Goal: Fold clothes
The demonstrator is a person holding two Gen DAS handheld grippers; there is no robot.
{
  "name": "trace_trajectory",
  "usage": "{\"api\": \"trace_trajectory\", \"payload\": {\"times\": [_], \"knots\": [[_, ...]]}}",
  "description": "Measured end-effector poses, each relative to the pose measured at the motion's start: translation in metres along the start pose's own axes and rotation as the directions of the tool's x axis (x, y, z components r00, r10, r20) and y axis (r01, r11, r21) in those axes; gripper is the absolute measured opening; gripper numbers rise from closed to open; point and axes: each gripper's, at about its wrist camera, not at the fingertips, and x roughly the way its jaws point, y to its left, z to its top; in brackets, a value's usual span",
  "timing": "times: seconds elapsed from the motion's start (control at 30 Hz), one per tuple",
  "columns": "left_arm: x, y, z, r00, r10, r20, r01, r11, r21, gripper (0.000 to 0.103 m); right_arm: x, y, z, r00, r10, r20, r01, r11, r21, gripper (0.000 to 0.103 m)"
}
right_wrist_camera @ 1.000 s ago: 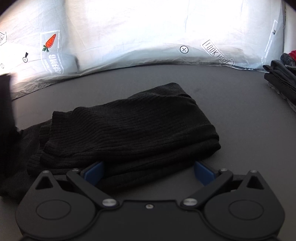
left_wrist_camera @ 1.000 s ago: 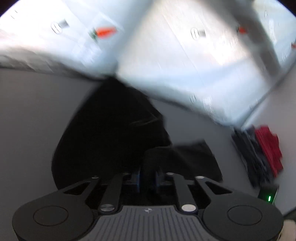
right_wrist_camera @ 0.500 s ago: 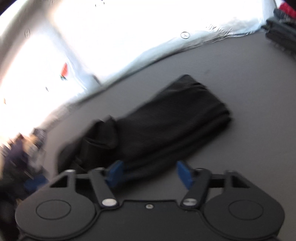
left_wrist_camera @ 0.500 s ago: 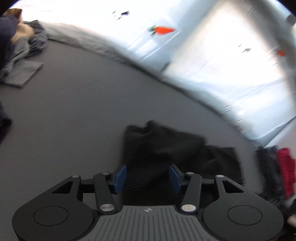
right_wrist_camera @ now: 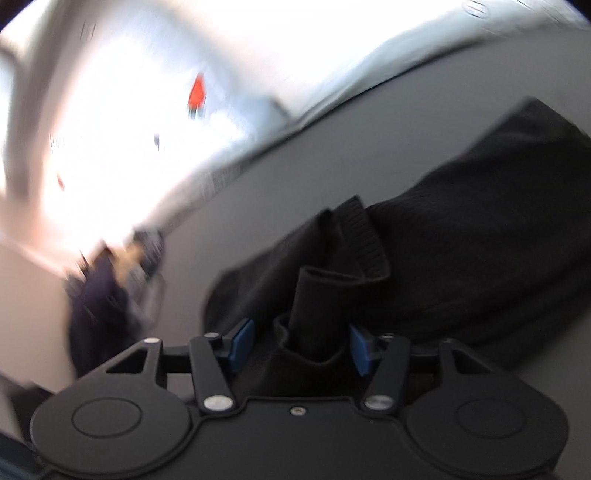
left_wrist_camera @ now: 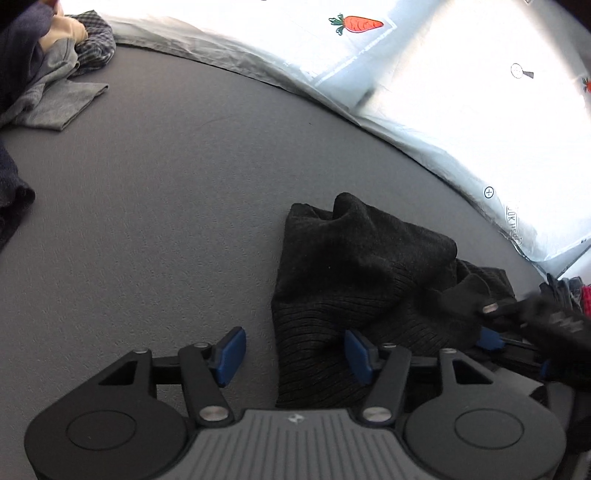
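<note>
The left gripper [left_wrist_camera: 293,356] tilts down over the grey table [left_wrist_camera: 166,221], its blue pads spreading, the edge of the black ribbed knit garment [left_wrist_camera: 362,266] lying between them unpinched. The right gripper [right_wrist_camera: 301,345], also angled down and blurred, is closing around a raised fold of that garment, pads not yet pressing.

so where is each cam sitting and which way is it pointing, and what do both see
Left wrist: sits on the left gripper, angled down over the grey table; its blue fingers are opening, straddling the edge of the black knit garment; the right gripper shows at the right edge.
Right wrist: sits on the right gripper, angled down, blurred; its fingers are closing around a raised fold of the garment, not yet pressing it.
Shared: the black garment, the table, the carrot-print plastic sheet and the pile of clothes.
</note>
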Motion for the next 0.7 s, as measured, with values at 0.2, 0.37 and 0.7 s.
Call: {"api": "trace_trajectory", "payload": {"times": [0.2, 0.37, 0.7], "knots": [[-0.004, -0.011, 0.004, 0.998, 0.067, -0.007, -0.066, 0.996, 0.053, 0.060, -0.001, 0.017, 0.004, 1.000, -0.020, 0.004, 0.021, 0.976, -0.215, 0.014], [-0.011, -0.031, 0.004, 0.992, 0.127, 0.019, -0.128, 0.982, 0.135, 0.060, -0.041, 0.021, 0.012, 0.987, -0.015, 0.160, 0.086, 0.889, -0.450, 0.013], [0.007, -0.088, -0.010, 0.991, 0.137, 0.006, -0.133, 0.954, 0.269, 0.061, -0.097, -0.116, 0.022, 0.922, -0.311, 0.233, 0.374, 0.870, -0.321, 0.029]]}}
